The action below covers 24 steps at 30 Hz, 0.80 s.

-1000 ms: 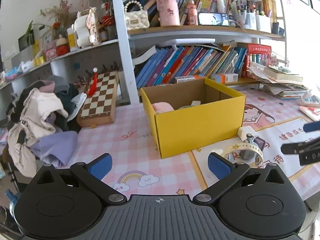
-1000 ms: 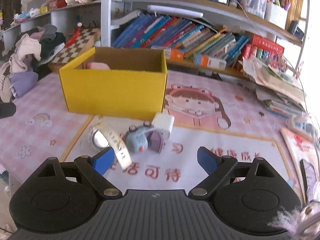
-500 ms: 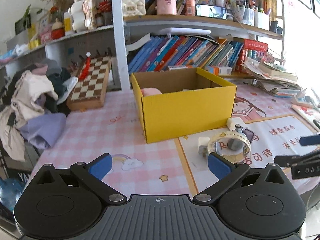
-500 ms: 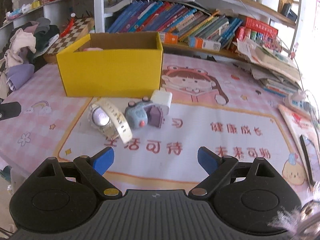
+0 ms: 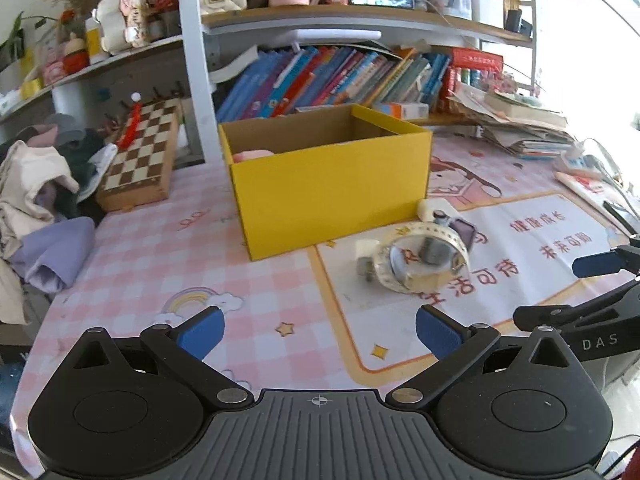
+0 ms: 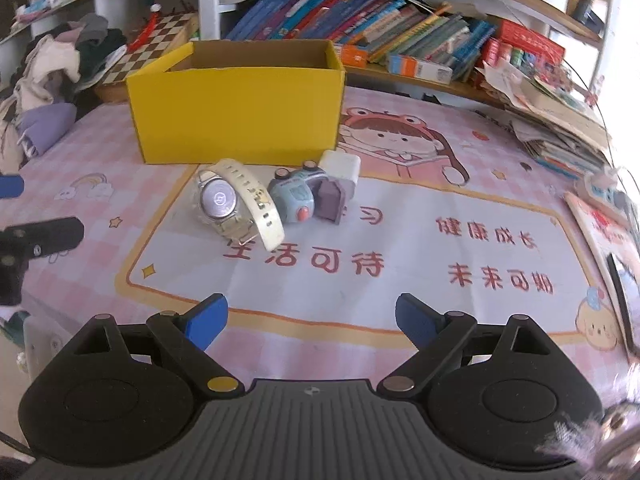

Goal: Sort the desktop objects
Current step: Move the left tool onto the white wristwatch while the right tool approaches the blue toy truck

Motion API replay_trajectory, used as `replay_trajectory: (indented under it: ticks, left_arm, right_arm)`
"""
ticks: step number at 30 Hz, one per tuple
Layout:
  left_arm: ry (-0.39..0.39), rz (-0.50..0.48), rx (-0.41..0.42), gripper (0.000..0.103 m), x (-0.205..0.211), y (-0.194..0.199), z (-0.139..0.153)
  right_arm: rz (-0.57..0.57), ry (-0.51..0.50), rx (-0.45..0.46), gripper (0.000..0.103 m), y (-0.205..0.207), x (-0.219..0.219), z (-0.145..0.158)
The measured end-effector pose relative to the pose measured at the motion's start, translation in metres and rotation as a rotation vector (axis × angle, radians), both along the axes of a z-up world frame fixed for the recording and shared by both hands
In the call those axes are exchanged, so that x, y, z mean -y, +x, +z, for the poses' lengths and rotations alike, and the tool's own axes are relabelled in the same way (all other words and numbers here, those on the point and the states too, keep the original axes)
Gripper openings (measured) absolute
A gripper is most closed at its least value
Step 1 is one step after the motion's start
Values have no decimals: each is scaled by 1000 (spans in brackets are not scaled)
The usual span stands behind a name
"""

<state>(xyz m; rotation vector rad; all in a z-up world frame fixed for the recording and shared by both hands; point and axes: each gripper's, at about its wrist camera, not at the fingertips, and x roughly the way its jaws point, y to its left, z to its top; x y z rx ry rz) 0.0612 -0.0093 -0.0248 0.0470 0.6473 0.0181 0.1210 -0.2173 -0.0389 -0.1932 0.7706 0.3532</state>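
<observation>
A yellow cardboard box (image 5: pixel 332 184) (image 6: pixel 240 112) stands open on the pink checked desk mat, with something pink (image 5: pixel 252 155) inside. In front of it lie a cream-strapped wristwatch (image 6: pixel 236 206) (image 5: pixel 420 260), a small blue toy camera (image 6: pixel 292 198), a purple block (image 6: pixel 331 202) and a white charger cube (image 6: pixel 341 167). My left gripper (image 5: pixel 318 330) is open, low over the mat to the left of these items. The right gripper (image 6: pixel 310 318) is open too, hovering nearer than the watch and camera, nothing between its fingers.
A chessboard box (image 5: pixel 142 156) and a heap of clothes (image 5: pixel 36 196) sit at the left. Shelves with leaning books (image 5: pixel 340 76) run behind the box. Stacked papers and books (image 6: pixel 560 120) crowd the right edge. The other gripper's fingers (image 5: pixel 600 264) show at the far right of the left wrist view.
Both grippers have pulled back and lowered toward the near edge of the desk, so the box and small items look farther off. Both stay open, and nothing on the desk moved.
</observation>
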Motion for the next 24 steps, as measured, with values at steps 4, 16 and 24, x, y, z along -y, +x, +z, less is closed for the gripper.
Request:
replay_trajectory:
  ticks: [4,16,24]
  left_arm:
    - [-24,-2,-17,103,1,3,-3]
    - [17,-75,-47,103,19,14,-9]
    - [36,-110,-45,103,29,22,-11]
  right_arm:
    - [-26,2,-14,91,4,4,-2]
    - [6,-6,-21,91,10,0,-6]
    - [6,4,-31,91,19,3,-6]
